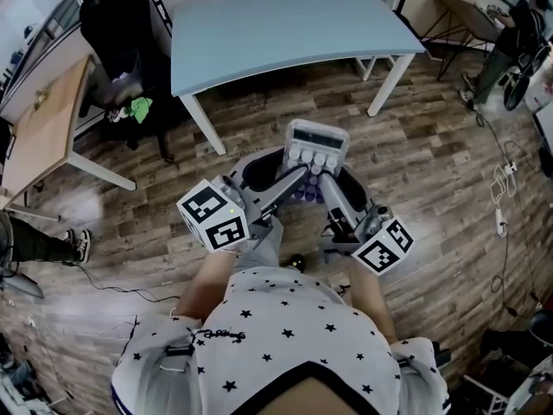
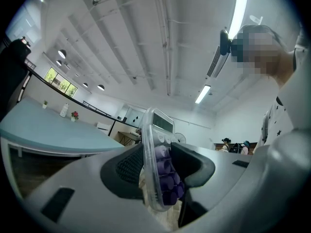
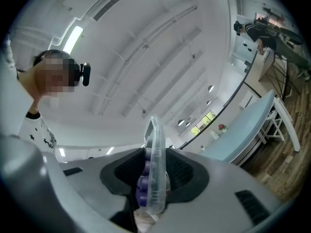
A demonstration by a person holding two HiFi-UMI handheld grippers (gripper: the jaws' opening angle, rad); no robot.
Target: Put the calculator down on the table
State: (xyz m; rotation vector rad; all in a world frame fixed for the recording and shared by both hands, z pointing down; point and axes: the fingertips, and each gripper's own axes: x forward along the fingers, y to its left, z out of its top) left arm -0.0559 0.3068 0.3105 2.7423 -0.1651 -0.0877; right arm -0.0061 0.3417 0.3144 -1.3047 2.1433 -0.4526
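A clear-cased calculator (image 1: 316, 145) with purple keys and a grey display is held up in the air over the wooden floor, short of the light blue table (image 1: 285, 24). My left gripper (image 1: 296, 180) grips its lower part from the left and my right gripper (image 1: 327, 190) from the right. In the left gripper view the calculator (image 2: 158, 152) stands edge-on between the black pads (image 2: 129, 166), which press on it. The right gripper view likewise has the calculator (image 3: 154, 169) clamped between the pads (image 3: 180, 171). The table (image 2: 39, 127) lies ahead to the left, and the table (image 3: 243, 135) also appears in the right gripper view.
A black chair (image 1: 117, 41) with a green cloth (image 1: 138, 108) stands left of the table, beside a wooden desk (image 1: 43, 119). A person (image 1: 510, 33) stands at the far right near another desk. Cables (image 1: 501, 206) lie on the floor at right.
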